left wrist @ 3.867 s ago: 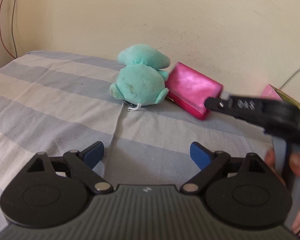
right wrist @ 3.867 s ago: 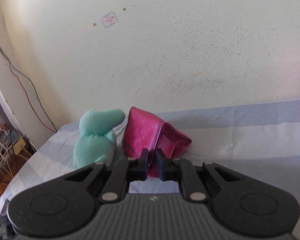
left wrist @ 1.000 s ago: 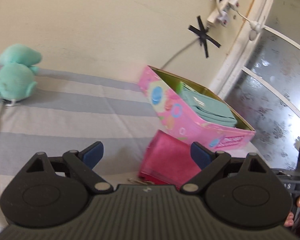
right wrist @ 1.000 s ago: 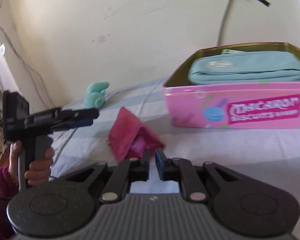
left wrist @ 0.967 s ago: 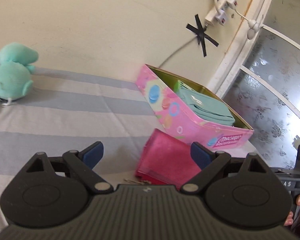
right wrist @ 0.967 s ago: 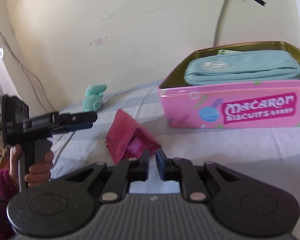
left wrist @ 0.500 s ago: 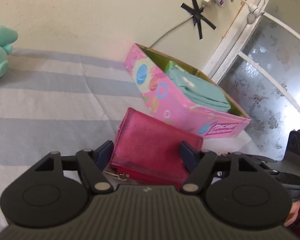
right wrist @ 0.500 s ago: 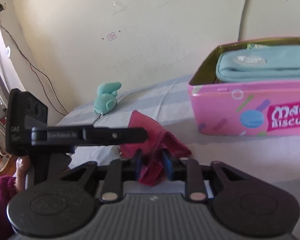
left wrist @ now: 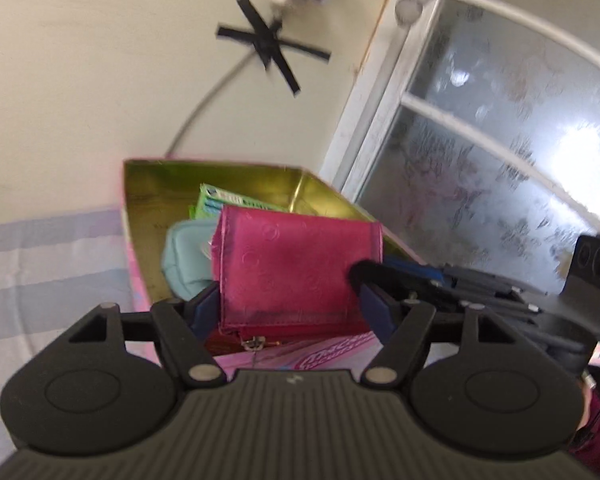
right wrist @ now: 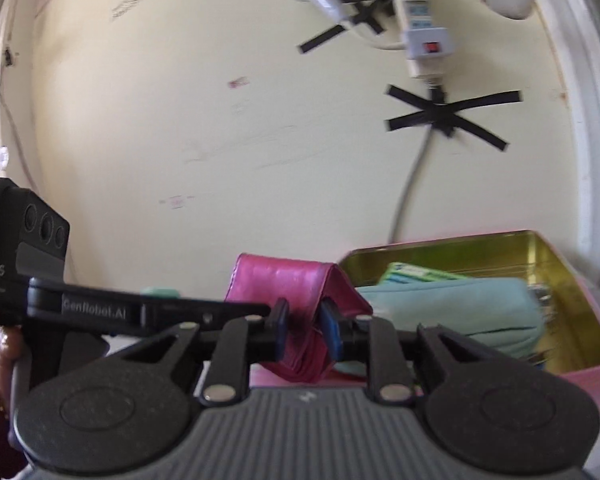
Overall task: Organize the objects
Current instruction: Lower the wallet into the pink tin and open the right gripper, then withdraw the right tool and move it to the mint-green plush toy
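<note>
A pink wallet (left wrist: 296,268) hangs in the air over the open pink biscuit tin (left wrist: 160,200), above its near edge. My left gripper (left wrist: 291,304) is shut on the wallet, with a blue pad pressed on each side edge. My right gripper (right wrist: 304,332) is shut on the folded wallet (right wrist: 292,280) from the other side. In the left wrist view the right gripper (left wrist: 374,270) comes in from the right. In the right wrist view the left gripper (right wrist: 260,310) comes in from the left. The tin (right wrist: 556,280) holds a teal pouch (right wrist: 452,308) and a green packet (right wrist: 416,274).
A striped bed sheet (left wrist: 40,260) spreads to the left of the tin. A frosted window (left wrist: 500,160) stands close behind it on the right. A cable taped with black crosses (right wrist: 444,116) runs down the wall from a power strip (right wrist: 420,20). A person's hand (right wrist: 4,344) holds the left gripper.
The left jaws closed onto the wallet, which lay on the sheet in front of the tin. Both grippers then lifted it together and carried it over the tin.
</note>
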